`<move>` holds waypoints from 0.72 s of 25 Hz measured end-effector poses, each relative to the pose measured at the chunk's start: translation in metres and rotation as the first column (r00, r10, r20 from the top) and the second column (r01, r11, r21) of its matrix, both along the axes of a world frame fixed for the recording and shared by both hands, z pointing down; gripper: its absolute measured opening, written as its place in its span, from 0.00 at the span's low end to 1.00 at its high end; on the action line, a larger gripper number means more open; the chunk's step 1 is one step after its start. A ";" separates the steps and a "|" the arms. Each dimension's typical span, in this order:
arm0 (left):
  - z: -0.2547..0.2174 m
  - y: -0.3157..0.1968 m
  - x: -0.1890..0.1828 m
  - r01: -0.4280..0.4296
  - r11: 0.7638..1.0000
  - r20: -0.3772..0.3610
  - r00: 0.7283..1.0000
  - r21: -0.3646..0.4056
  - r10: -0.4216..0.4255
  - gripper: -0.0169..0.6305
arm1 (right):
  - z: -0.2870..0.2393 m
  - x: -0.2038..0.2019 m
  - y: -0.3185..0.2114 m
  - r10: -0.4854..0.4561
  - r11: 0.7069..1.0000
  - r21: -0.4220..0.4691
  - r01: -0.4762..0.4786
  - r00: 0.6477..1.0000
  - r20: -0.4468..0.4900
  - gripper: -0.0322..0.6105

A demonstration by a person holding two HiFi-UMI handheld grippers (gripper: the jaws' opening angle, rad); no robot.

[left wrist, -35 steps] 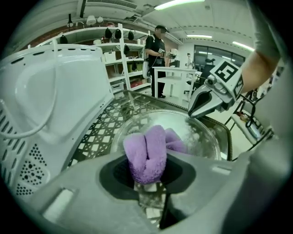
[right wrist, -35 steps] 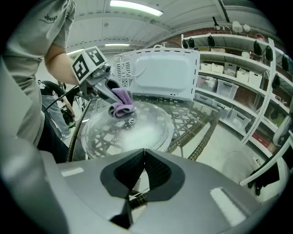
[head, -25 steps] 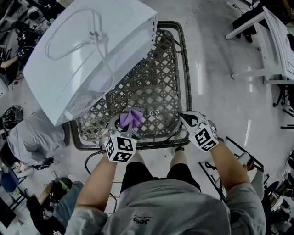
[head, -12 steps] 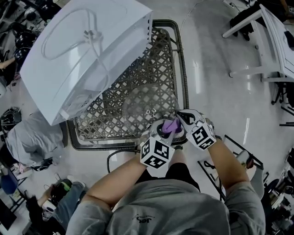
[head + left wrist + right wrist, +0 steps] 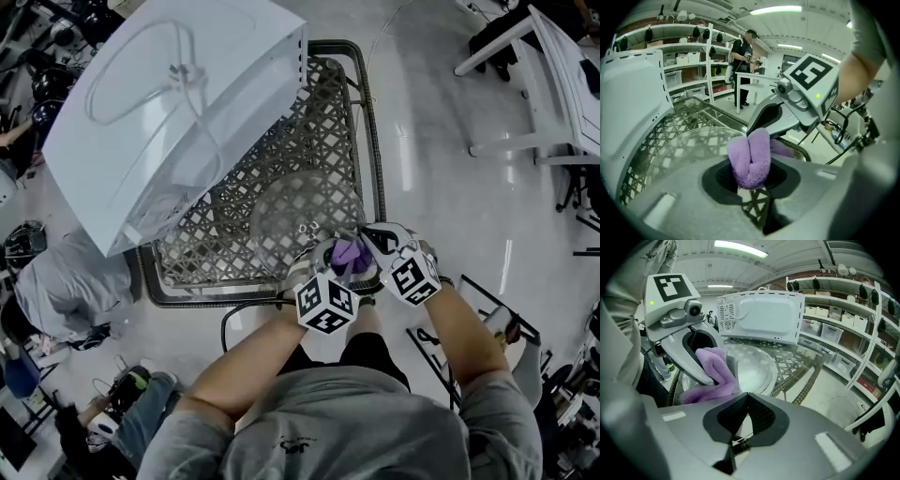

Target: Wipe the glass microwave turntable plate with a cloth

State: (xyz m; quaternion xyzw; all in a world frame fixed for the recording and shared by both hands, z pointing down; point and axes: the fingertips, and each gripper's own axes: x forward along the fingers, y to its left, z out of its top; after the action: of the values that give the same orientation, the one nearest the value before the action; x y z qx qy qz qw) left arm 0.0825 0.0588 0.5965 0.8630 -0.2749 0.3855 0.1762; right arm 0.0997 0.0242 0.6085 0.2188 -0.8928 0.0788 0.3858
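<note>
Since a second ago the left gripper (image 5: pixel 751 178) has swung with the cloth (image 5: pixel 750 157) from the plate's left part across to its near rim, and it now sits just beside the right gripper (image 5: pixel 747 397); over the last half second it has hardly shifted. From above, the two grippers and their marker cubes cover the plate's near edge, so the spot where the cloth meets the glass is hidden in that view. The plate (image 5: pixel 300 211) is clear and round, and its outline is hard to follow against the lattice under it; only a faint sheen and two small glints mark it. The left jaws pinch the cloth, a purple, fleecy wad folded into two soft lobes, with its lower end lost between the dark pads. In the right gripper view the cloth trails onto the plate's rim. The right jaws are closed on that same rim, though the clear glass makes the bite hard to see. The table (image 5: pixel 361 112) has a woven, open lattice top and a thick, rope-like border. A white, smooth-sided microwave (image 5: pixel 178 94) lies over its far left part and hides it, with a pale cord (image 5: pixel 141 66) looped on the casing. The floor is glossy and grey.
</note>
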 end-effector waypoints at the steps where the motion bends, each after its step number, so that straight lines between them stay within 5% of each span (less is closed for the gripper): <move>1: 0.001 0.001 -0.006 0.001 1.000 0.010 1.000 0.002 -0.001 0.17 | 0.000 0.000 0.000 -0.002 1.000 0.001 0.002 1.000 -0.002 0.07; 18: -0.007 0.020 -0.181 0.198 0.978 0.139 0.972 -0.057 -0.189 0.17 | 0.000 0.000 -0.001 -0.012 1.000 0.002 0.012 1.000 -0.020 0.07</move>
State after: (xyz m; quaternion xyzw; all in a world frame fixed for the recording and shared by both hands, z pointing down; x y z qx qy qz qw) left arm -0.0981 0.0786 0.5896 0.7977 -0.3552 0.4325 0.2245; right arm 0.0999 0.0236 0.6086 0.2145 -0.8904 0.0732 0.3948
